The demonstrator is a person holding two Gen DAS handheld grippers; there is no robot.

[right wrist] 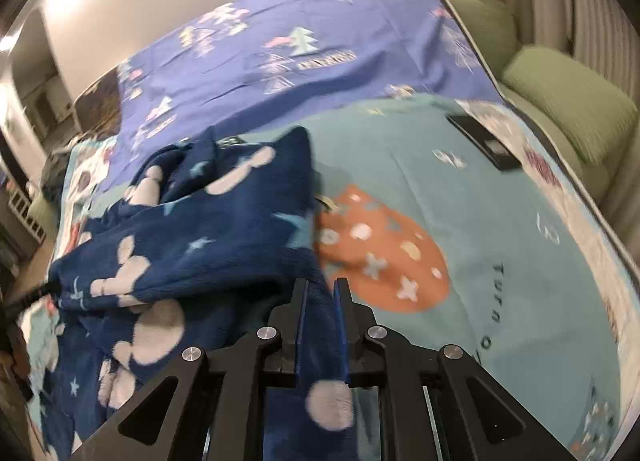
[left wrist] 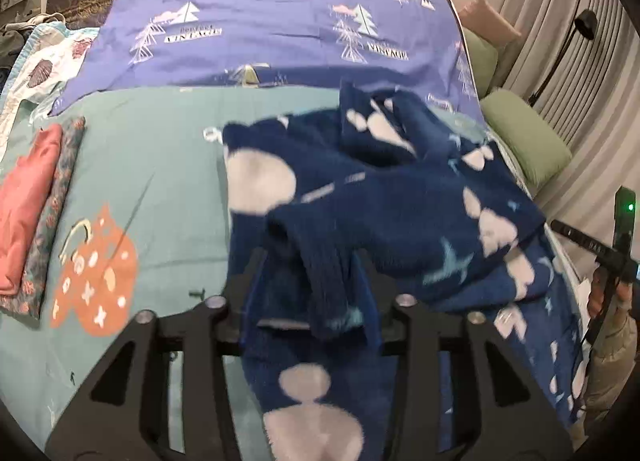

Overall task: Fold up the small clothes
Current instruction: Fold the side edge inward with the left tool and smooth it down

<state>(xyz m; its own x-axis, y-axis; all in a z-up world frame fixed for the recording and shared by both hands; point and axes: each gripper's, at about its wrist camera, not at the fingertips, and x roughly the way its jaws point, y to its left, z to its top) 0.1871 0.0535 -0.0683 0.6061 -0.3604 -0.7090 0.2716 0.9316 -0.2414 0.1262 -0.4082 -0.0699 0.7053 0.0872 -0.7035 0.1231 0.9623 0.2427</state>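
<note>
The navy fleece garment (left wrist: 384,197) hangs bunched and half-lifted over the teal bedspread (left wrist: 160,165), pinched at both ends. The left gripper (left wrist: 312,301) is clamped on a thick ribbed fold, and the right gripper (right wrist: 322,297) is nipped onto a thin edge. That thin edge looks likeliest to slip, dropping the fold crooked.

Both grippers are matte black: the left gripper (left wrist: 310,293) and right gripper (right wrist: 322,301) have angular linkage arms with triangular cut-outs, round silver screws at the joints, and blue pads (right wrist: 301,325) lining the fingers.
</note>
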